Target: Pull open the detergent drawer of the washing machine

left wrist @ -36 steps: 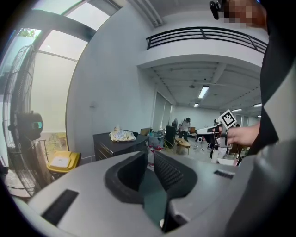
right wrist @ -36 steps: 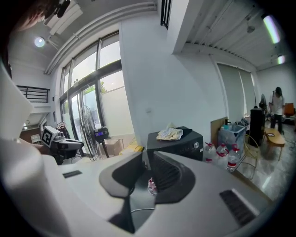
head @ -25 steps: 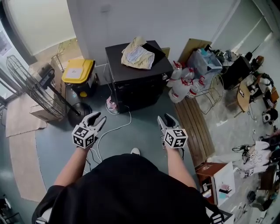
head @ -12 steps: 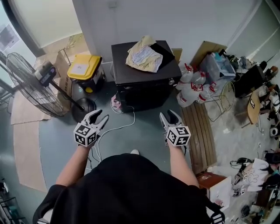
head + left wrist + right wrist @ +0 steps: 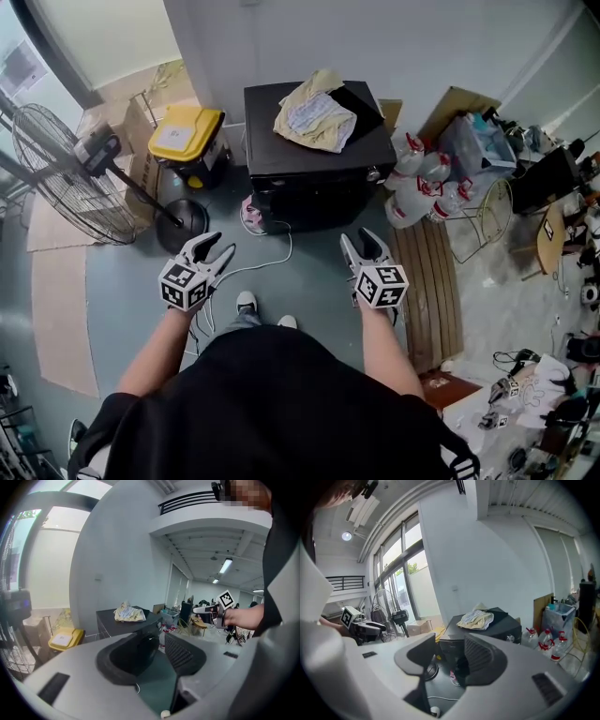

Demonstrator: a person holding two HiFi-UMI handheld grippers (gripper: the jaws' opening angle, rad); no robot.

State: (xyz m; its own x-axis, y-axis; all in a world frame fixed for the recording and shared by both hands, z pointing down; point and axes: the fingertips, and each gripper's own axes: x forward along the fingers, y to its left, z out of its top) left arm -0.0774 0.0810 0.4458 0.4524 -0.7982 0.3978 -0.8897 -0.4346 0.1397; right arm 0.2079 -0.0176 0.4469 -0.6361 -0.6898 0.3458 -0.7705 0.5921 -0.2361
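The black washing machine [image 5: 319, 159] stands against the white wall with a crumpled yellowish cloth [image 5: 314, 117] on its lid. I see only its top and a strip of its front, so its detergent drawer cannot be made out. My left gripper [image 5: 214, 249] and right gripper [image 5: 358, 240] hover over the grey floor, short of the machine. Both are open, their jaws have just been opening, and nothing is between them. In the left gripper view the machine [image 5: 133, 620] lies ahead of the jaws. It also sits beyond the jaws in the right gripper view [image 5: 487, 627].
A standing fan [image 5: 70, 178] and a yellow-lidded bin [image 5: 186, 141] are left of the machine. Plastic bottles [image 5: 417, 183], a wooden slatted board [image 5: 427, 281] and clutter are on the right. A white cable [image 5: 262, 267] runs across the floor between the grippers.
Both grippers' jaws stand wider apart than before. The machine sits a little lower and nearer in the head view, and a second shoe now shows below the grippers.
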